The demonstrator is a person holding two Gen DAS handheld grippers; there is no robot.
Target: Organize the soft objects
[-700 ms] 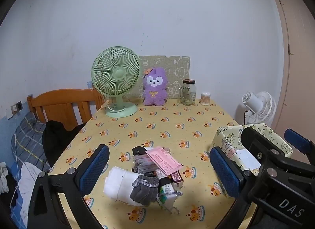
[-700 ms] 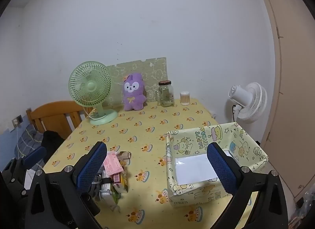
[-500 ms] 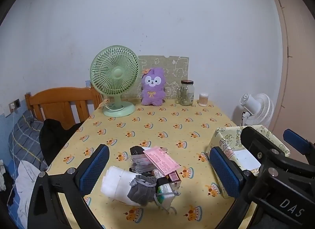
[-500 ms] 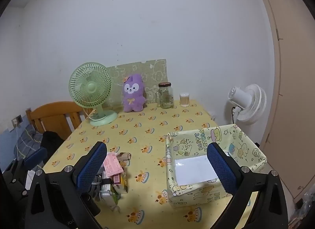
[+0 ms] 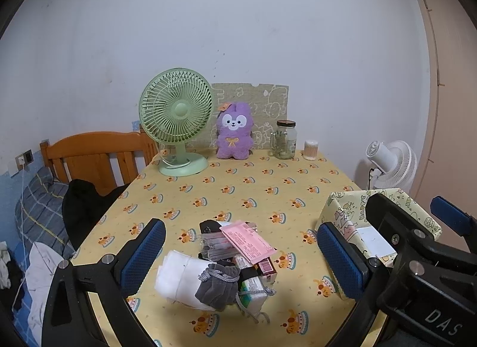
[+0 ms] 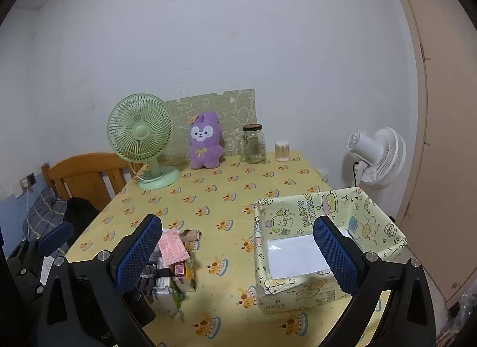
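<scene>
Your left hand-held gripper [image 5: 240, 260] is wide open and empty, with the pile of soft stuff [image 5: 220, 269] right ahead near the surface's front edge; right hand-held gripper [image 6: 238, 256], open too, faces the box [image 6: 384, 227], so left's nearer; the white roll [image 5: 182, 280] lies crosswise.

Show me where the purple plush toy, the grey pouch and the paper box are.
purple plush toy [image 5: 234, 135]: left wrist view, on its belly.
grey pouch [image 5: 217, 287]: left wrist view, on its gathered fabric.
paper box [image 6: 301, 208]: right wrist view, on its far inner wall.
</scene>
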